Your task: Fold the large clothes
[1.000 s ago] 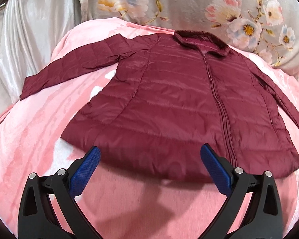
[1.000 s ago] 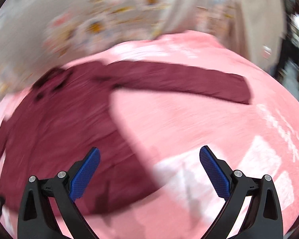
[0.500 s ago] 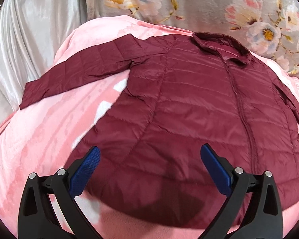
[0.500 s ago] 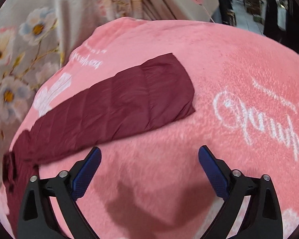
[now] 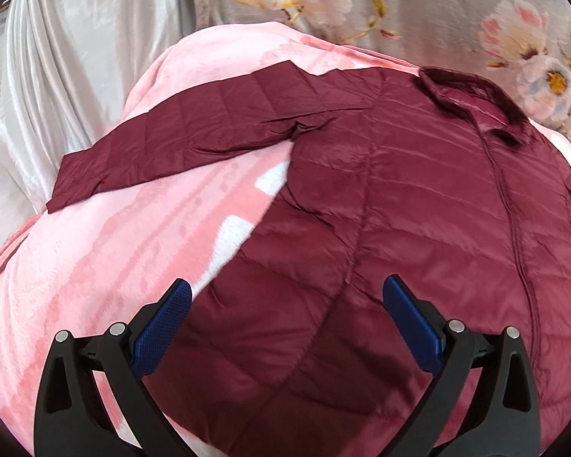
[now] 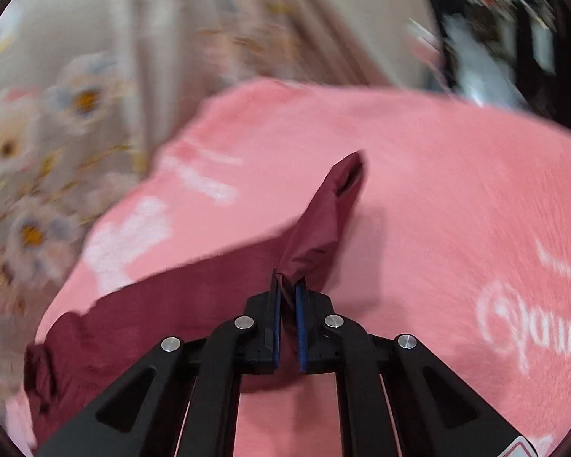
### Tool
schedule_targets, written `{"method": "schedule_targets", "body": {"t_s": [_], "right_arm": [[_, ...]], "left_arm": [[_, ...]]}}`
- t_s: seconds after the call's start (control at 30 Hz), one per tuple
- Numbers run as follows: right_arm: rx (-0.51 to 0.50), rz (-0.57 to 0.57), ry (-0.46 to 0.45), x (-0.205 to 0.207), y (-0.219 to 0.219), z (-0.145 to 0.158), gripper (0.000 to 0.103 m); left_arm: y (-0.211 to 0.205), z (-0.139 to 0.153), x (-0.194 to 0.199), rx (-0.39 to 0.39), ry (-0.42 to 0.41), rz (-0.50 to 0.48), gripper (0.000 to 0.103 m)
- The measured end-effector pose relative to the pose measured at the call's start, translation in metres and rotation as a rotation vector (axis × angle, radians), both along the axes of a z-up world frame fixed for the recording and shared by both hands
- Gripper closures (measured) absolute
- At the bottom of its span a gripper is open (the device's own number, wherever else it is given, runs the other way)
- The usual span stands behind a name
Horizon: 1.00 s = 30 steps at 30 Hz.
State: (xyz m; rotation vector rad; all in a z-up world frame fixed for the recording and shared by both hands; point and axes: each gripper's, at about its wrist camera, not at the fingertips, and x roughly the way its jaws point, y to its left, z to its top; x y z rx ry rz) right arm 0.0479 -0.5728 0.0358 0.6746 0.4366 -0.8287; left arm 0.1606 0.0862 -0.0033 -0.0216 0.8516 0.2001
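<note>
A dark red puffy jacket [image 5: 399, 198] lies flat on a pink blanket [image 5: 106, 259], front side up, with its zip closed. Its collar [image 5: 472, 87] is at the far side, by a cloth with big flowers [image 5: 437, 7] on it. One sleeve [image 5: 194, 133] sticks out to the left across the pink blanket.

The left tool [image 5: 285, 304] is wide open and holds nothing. It hangs over the near part of the jacket. The jacket's left edge shows just inside its left blue pad [image 5: 163, 327], and the body of the jacket fills the gap between the two pads.

The right tool [image 6: 288, 293] is closing, and its blue pads pinch the other sleeve [image 6: 323, 224] near its end. The cuff pokes up past the tips, away from the tool. The rest of this sleeve runs off to the left and near side, over the pink blanket. White writing [image 6: 529, 323] shows on the blanket to the right of the tool
</note>
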Motion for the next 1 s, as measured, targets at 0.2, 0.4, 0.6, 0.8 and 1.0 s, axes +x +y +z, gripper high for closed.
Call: {"method": "schedule_targets", "body": {"t_s": [0.2,0.4,0.6,0.8,1.0], "right_arm": [[-0.24,0.526,-0.089,0.105,0.165,0.077,0.096],[-0.275,0.993,-0.055,0.178,0.329,0.057,0.096],[-0.264,1.263,0.076,0.2,0.432,-0.012,0.092],[-0.283,1.384,0.078,0.173,0.464,-0.036,0.042],[-0.298,1.208,-0.007,0.14,0.403,-0.01,0.031]], "left_arm": [[0.011,-0.004,0.01,0.024,0.014,0.052,0.005],[0.027,-0.014,0.009,0.03,0.045,0.092,0.005],[0.035,-0.019,0.009,-0.035,0.06,0.087,0.005],[0.036,-0.009,0.017,-0.192,0.041,0.048,0.005],[0.016,0.003,0.045,-0.428,0.03,-0.02,0.005]]}}
